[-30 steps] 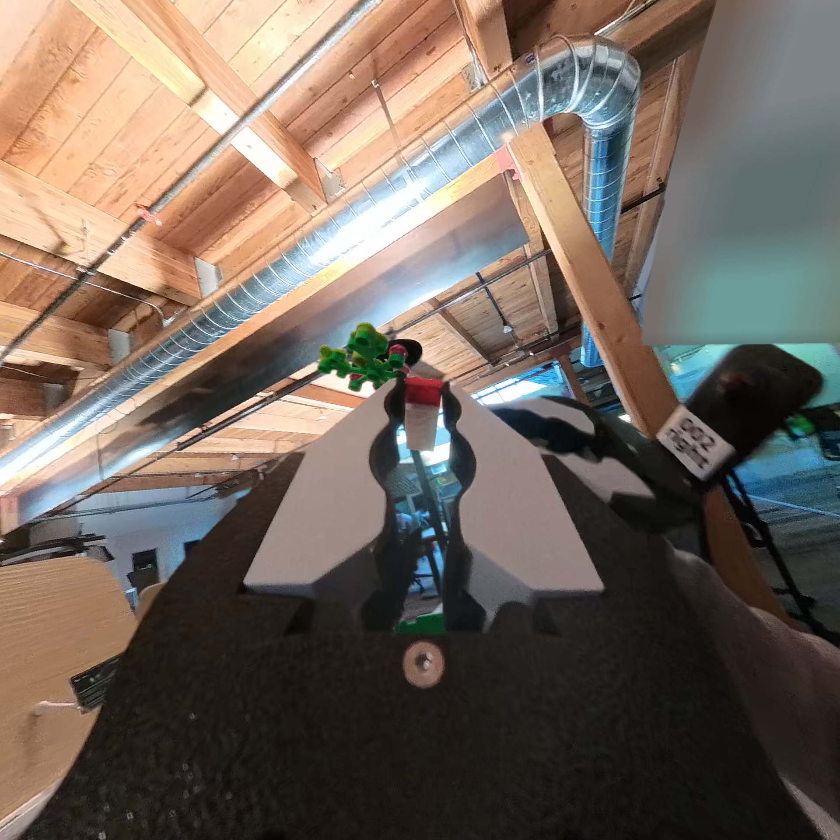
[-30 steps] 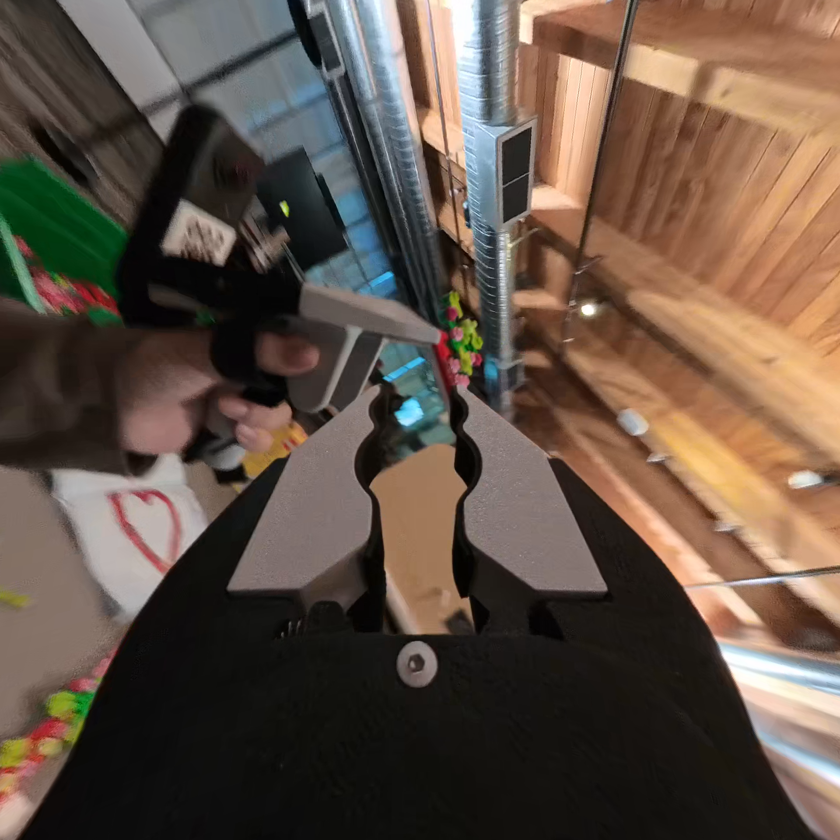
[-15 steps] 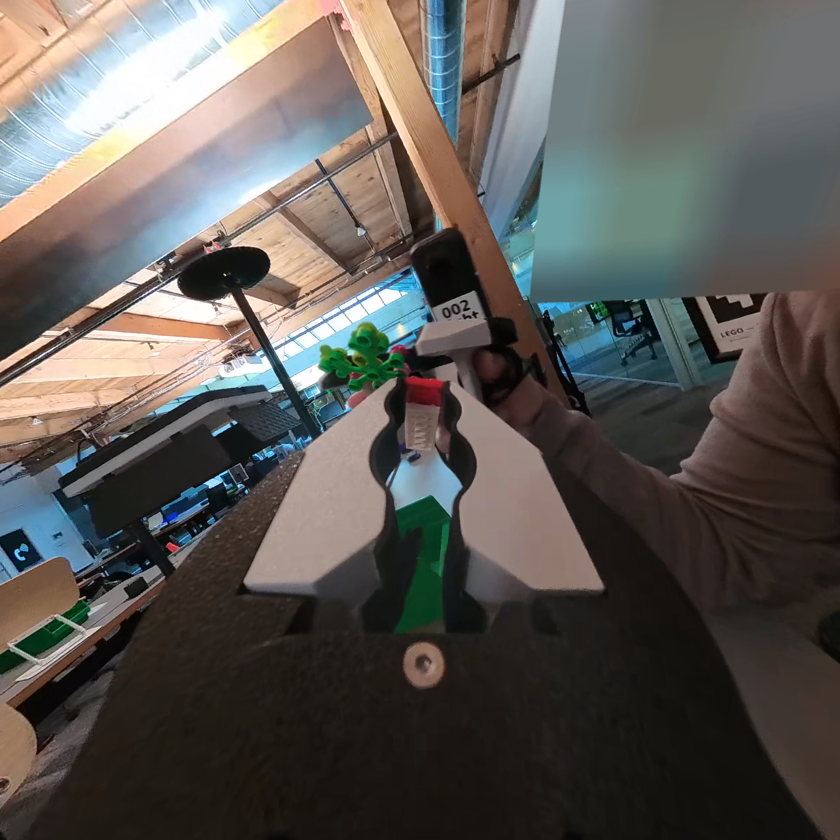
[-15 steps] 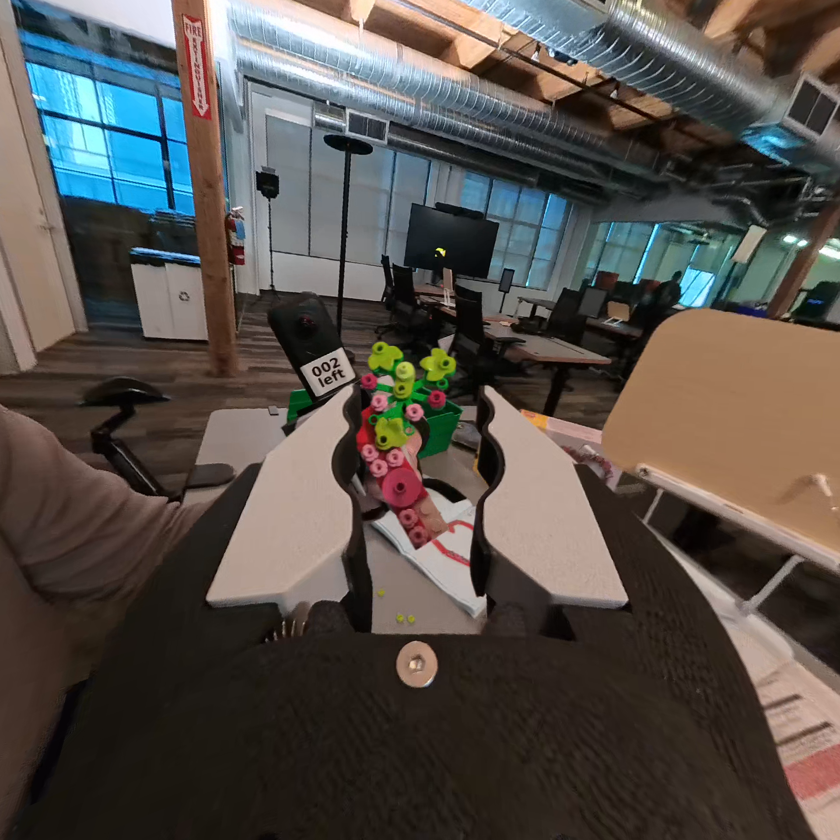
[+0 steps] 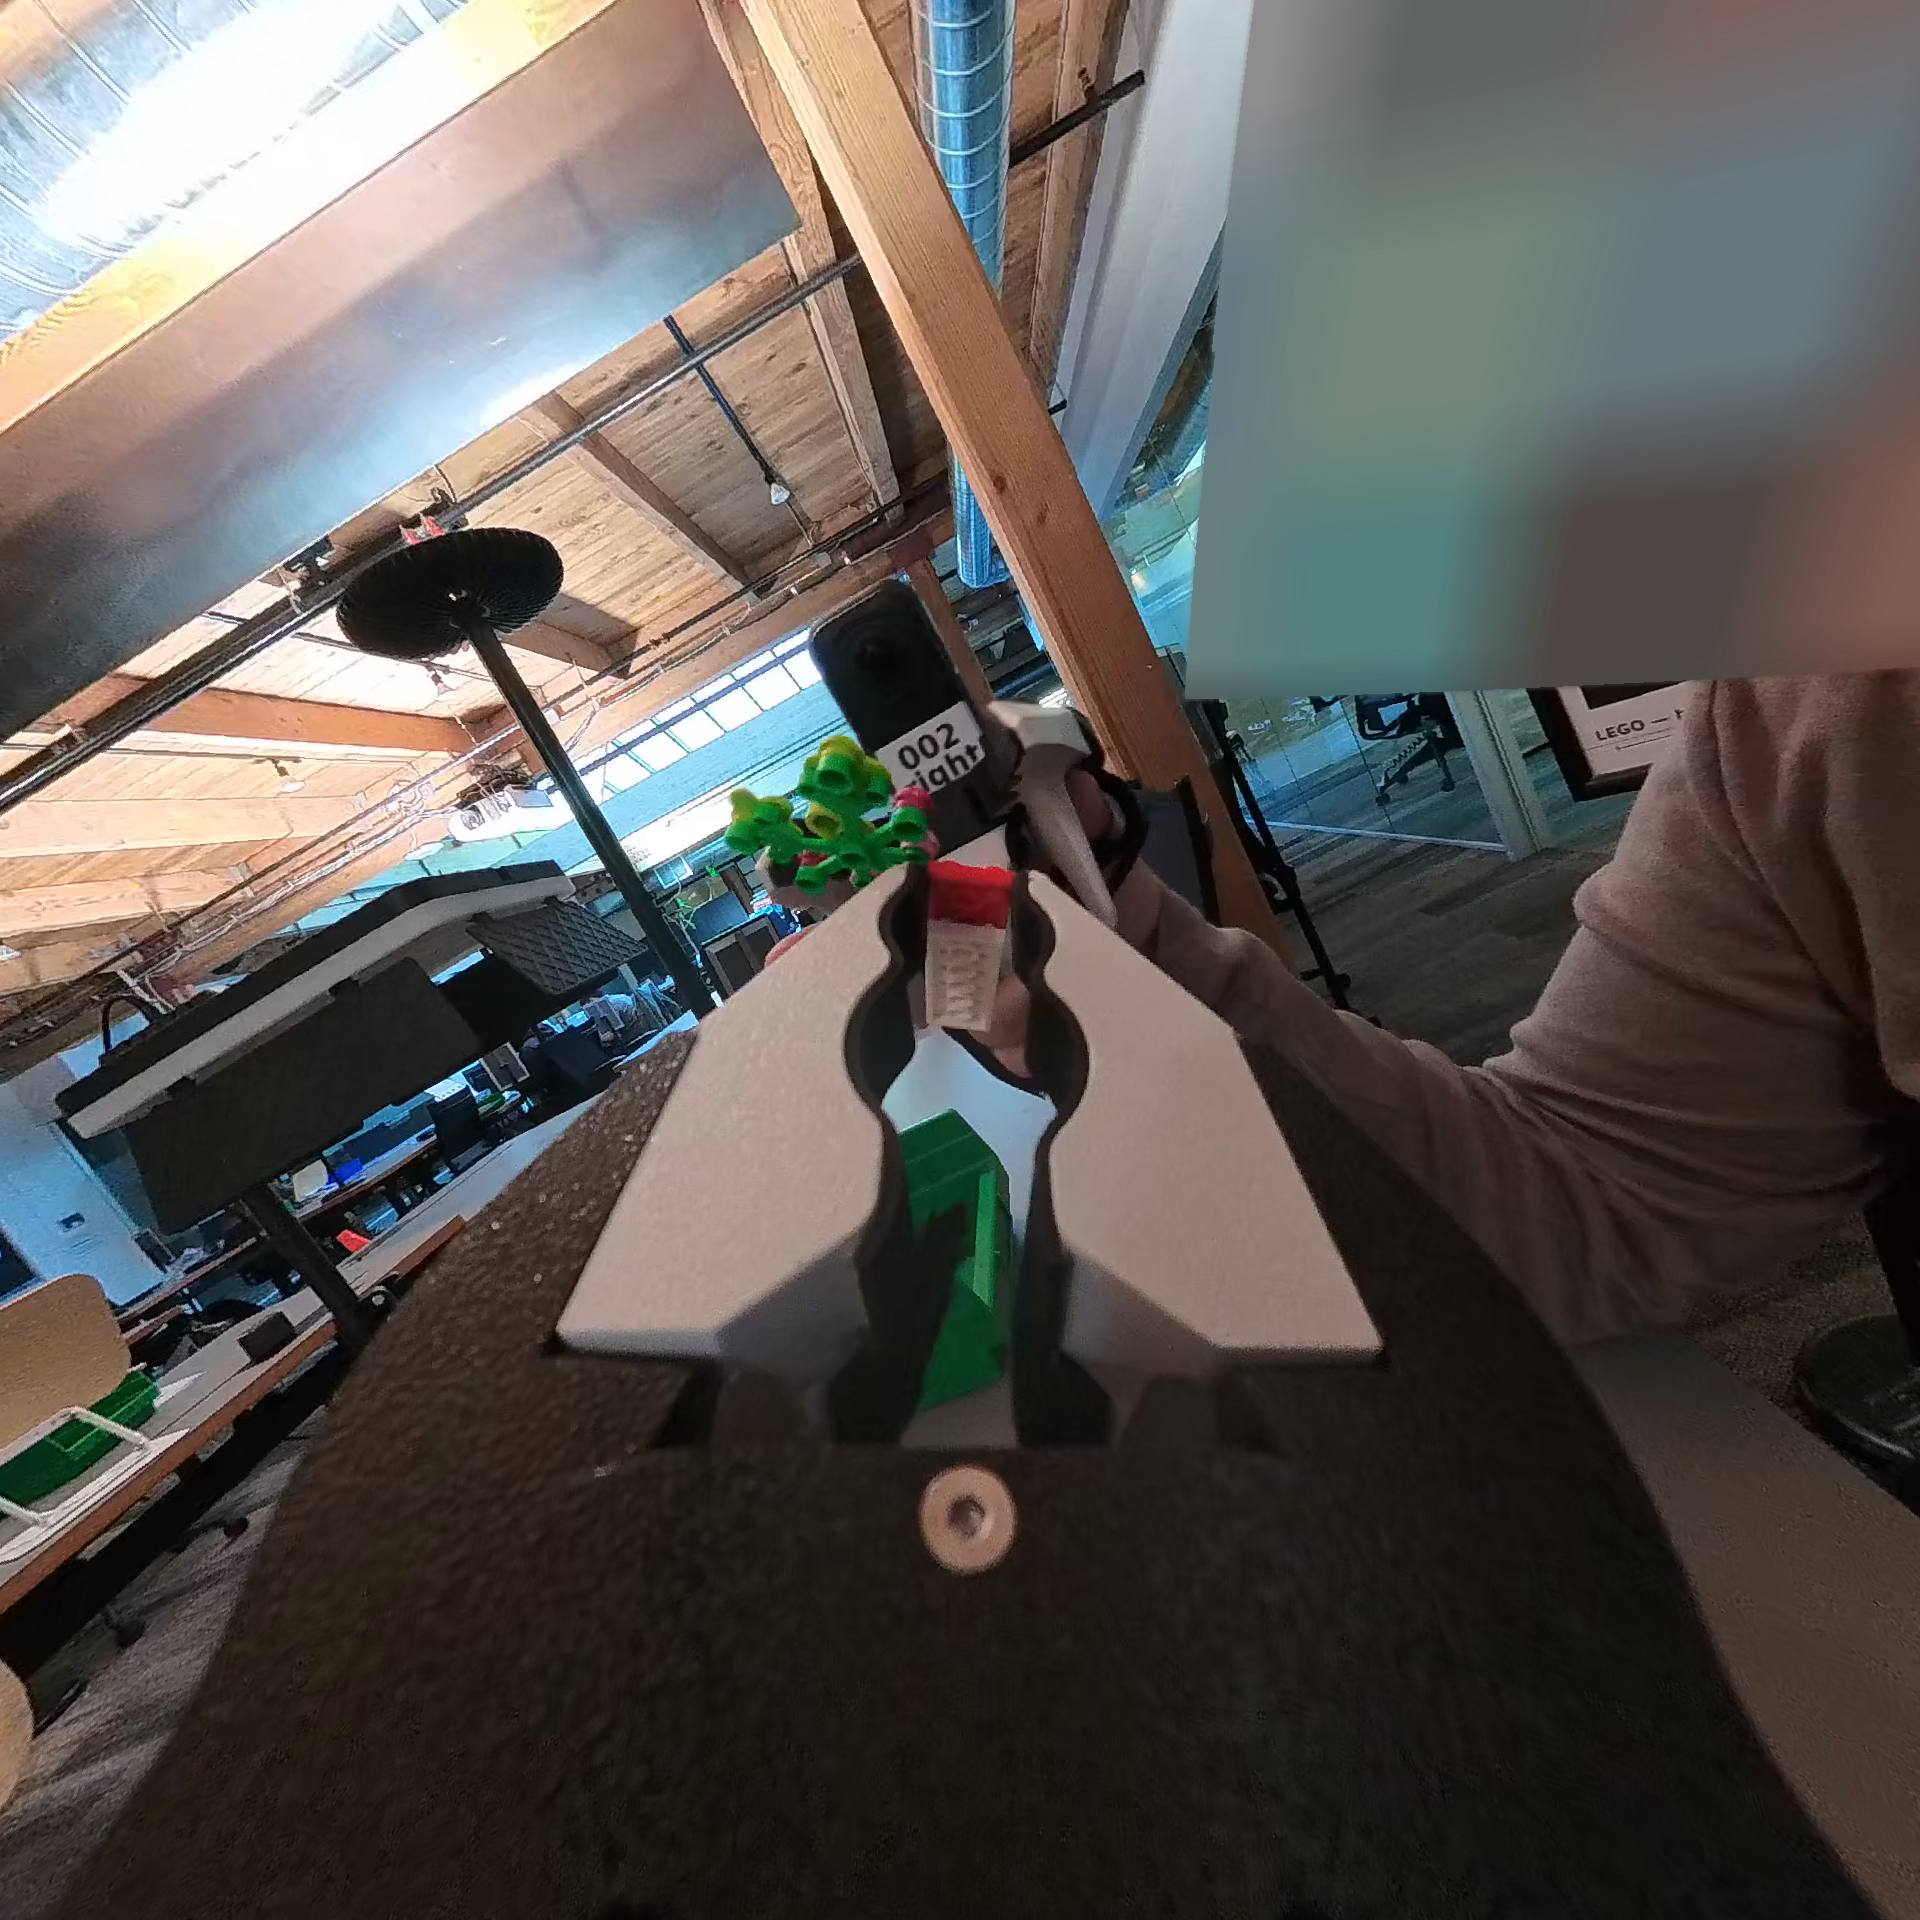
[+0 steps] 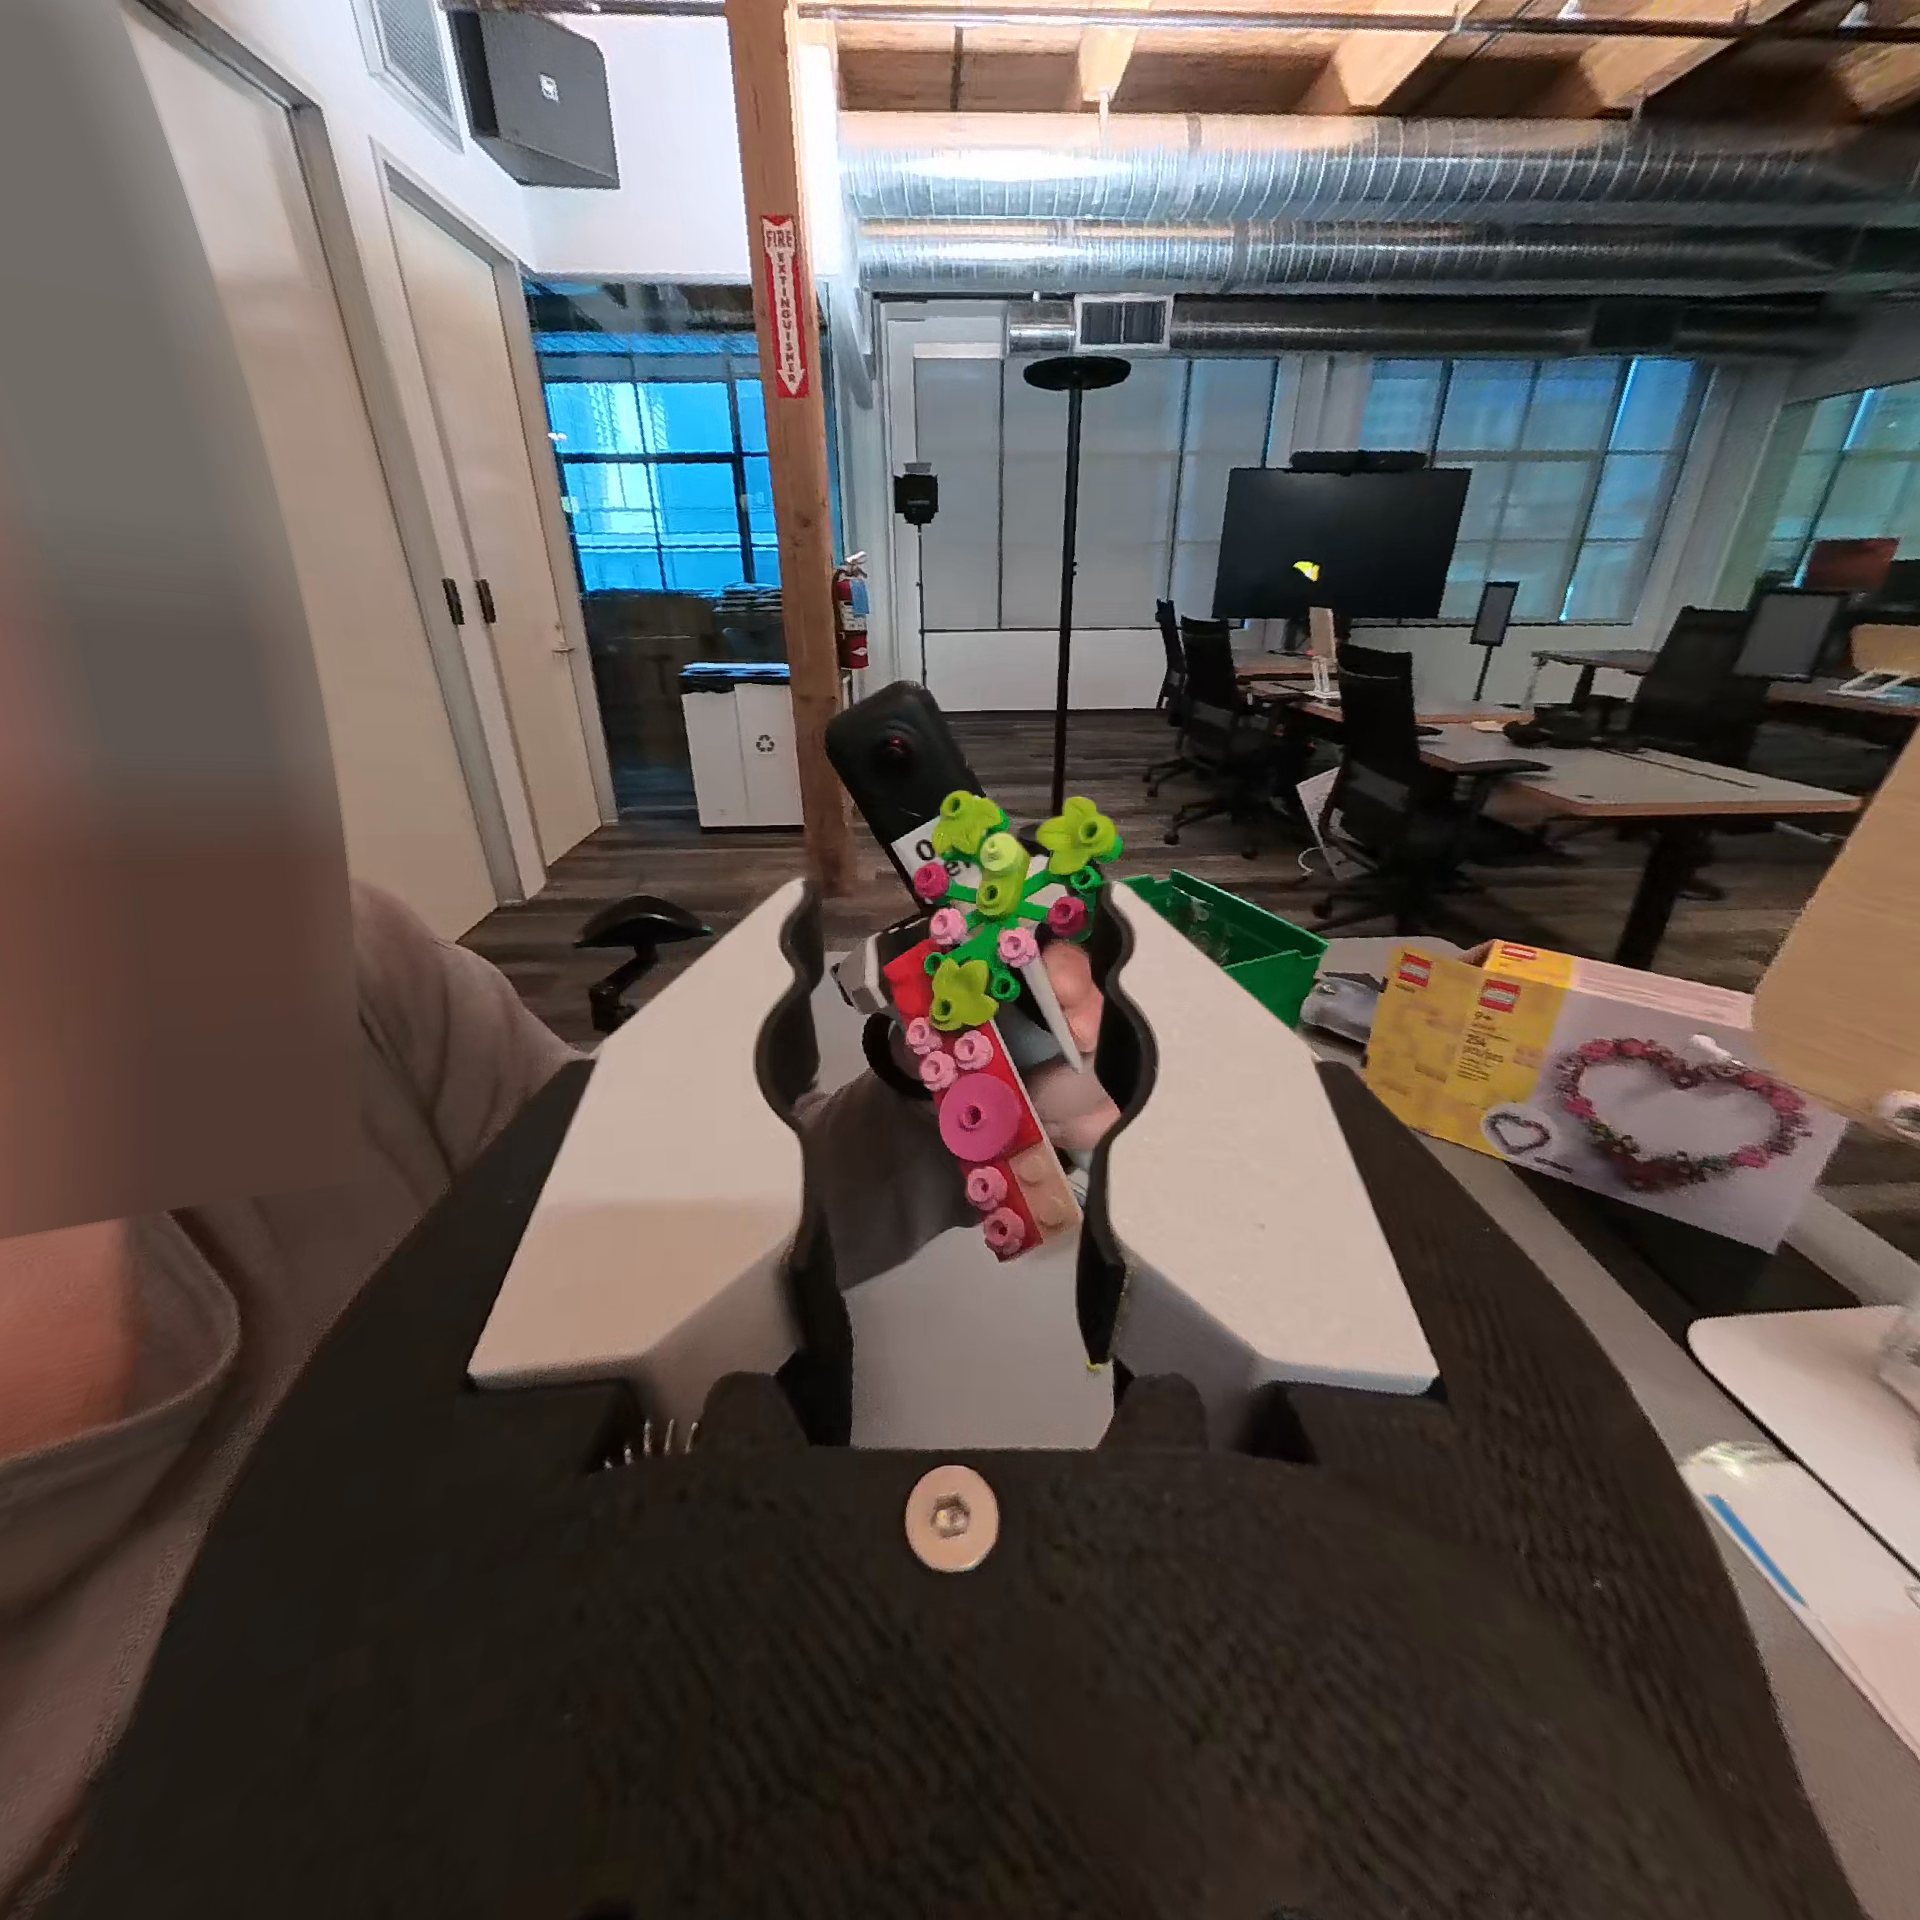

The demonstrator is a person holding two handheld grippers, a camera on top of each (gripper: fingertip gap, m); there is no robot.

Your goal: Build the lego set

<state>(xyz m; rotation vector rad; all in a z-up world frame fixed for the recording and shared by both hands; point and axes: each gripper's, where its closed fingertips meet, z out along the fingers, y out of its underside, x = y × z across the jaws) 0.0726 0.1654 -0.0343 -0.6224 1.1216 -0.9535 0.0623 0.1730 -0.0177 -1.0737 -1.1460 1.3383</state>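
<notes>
Between the tips of my left hand-held gripper point(image 5: 968, 940), in the left wrist view, I am pinching the lego piece point(image 5: 966, 940) by its red-and-white plate edge, jaws narrowed onto it. Green leaf sprigs point(image 5: 831, 821) are sticking out past the tips, up in the air above the counter point(image 5: 966, 1081). Beyond it, my right hand-held gripper point(image 5: 1049, 821) is facing me, and a green bin point(image 5: 961, 1226) is showing low between my fingers.

Over in the right wrist view, my right hand-held gripper point(image 6: 956, 935) is standing wide and carrying nothing, its jaws framing the same lego piece point(image 6: 982, 1049) without touching it. I am seeing a red plate studded with pink flowers and lime leaves. A lego box point(image 6: 1579, 1070) is lying on the counter point(image 6: 1766, 1475) to the right.

I am judging the piece light and stiff, but fragile: the flowers and sprigs would likely pop off under side pressure. The plain plate edges look like the safest hold.
</notes>
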